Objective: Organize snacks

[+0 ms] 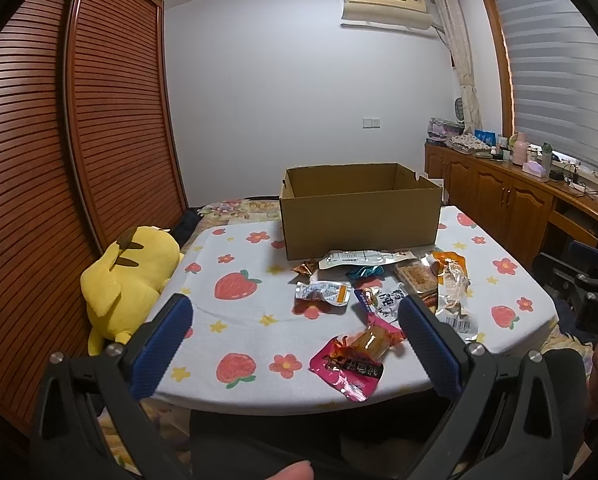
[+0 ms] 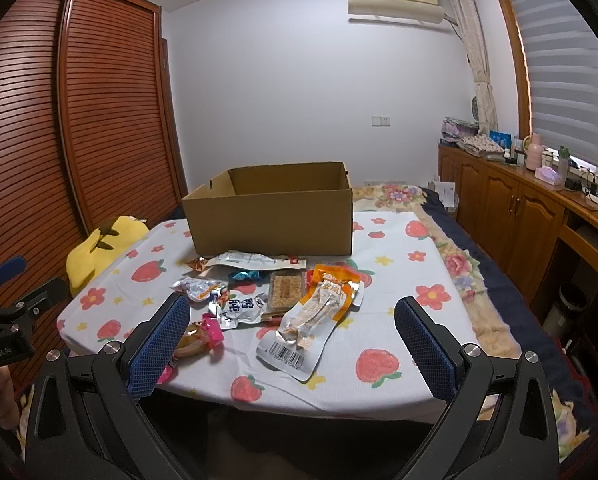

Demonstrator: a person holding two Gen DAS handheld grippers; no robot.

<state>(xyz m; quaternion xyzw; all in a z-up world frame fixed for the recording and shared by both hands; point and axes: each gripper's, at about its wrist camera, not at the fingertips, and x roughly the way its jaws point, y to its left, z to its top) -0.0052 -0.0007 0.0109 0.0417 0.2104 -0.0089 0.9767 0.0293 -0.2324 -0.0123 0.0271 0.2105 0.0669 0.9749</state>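
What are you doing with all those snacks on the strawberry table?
A person holds a gripper in each hand, and both the left gripper and the right gripper hover near the table's front edge with jaws wide open, holding nothing. The snack packets, like the pink packet and the orange-and-silver packet, lie scattered on the tablecloth. The open cardboard box stands just behind them.

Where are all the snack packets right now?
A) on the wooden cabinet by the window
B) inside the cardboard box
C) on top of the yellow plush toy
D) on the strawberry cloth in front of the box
D: the snack packets lie scattered on the strawberry cloth in front of the cardboard box.
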